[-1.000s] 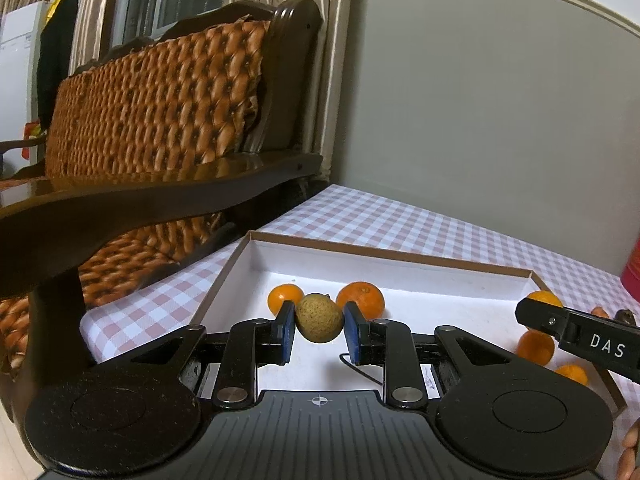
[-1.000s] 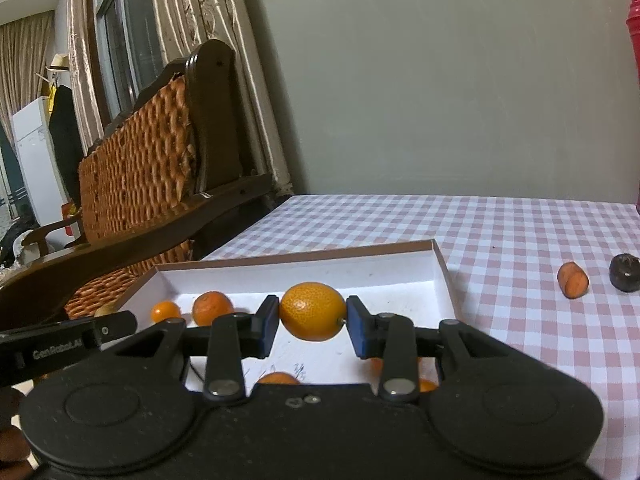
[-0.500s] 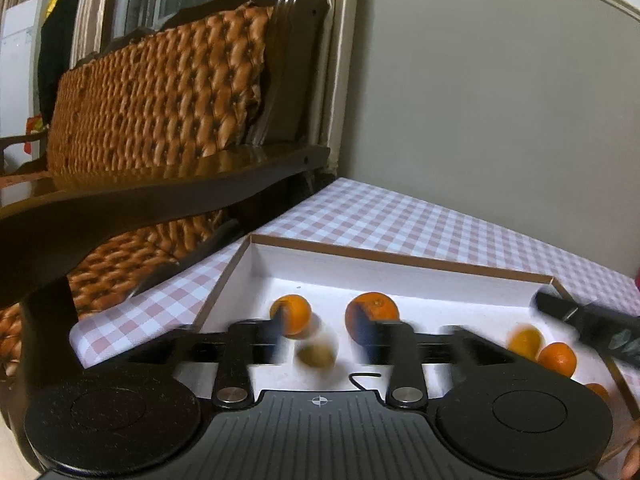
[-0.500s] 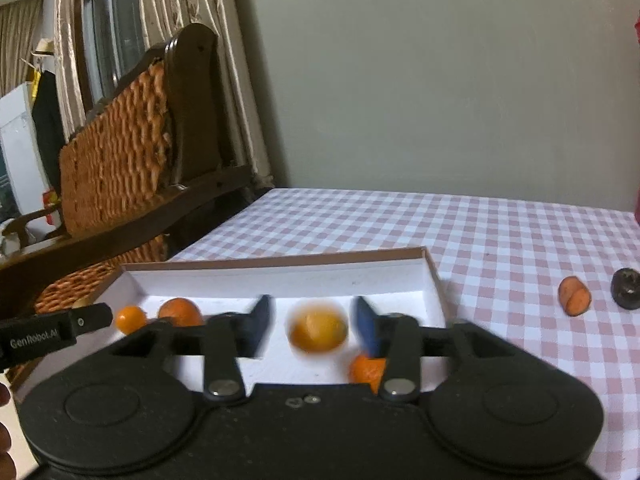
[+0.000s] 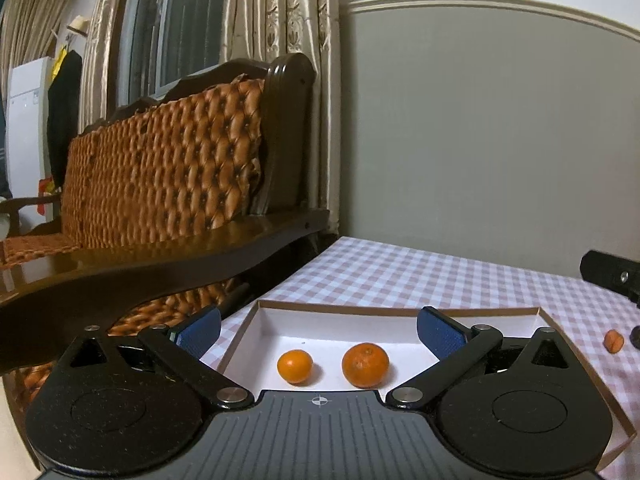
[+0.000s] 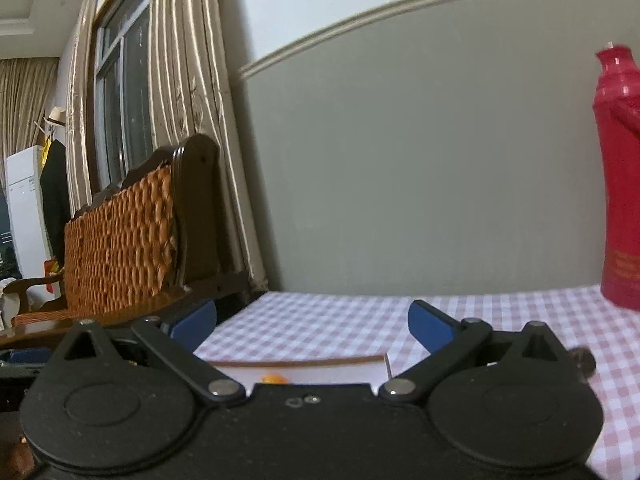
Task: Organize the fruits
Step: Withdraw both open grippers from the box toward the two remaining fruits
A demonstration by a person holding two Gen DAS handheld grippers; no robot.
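A shallow white box with a brown rim [image 5: 340,308] lies on the checked tablecloth. In the left wrist view two oranges sit in it, a small one [image 5: 295,366] and a larger one [image 5: 365,365]. My left gripper [image 5: 318,330] is open and empty above the box's near part. My right gripper [image 6: 312,324] is open and empty, raised and tilted up; below it the box's far rim [image 6: 300,362] and a bit of orange fruit [image 6: 272,379] show. A small orange piece [image 5: 613,340] lies on the cloth right of the box.
A wooden bench with a tufted orange cushion [image 5: 160,176] stands left of the table, its arm [image 5: 160,264] close to the box. A red bottle [image 6: 618,176] stands at the back right. A dark round fruit [image 6: 582,358] lies on the cloth. The grey wall is behind.
Both grippers opened and let their fruit drop into the box: the left let go of a brownish fruit, the right an orange. Both then lifted and drew back, the right tilting upward.
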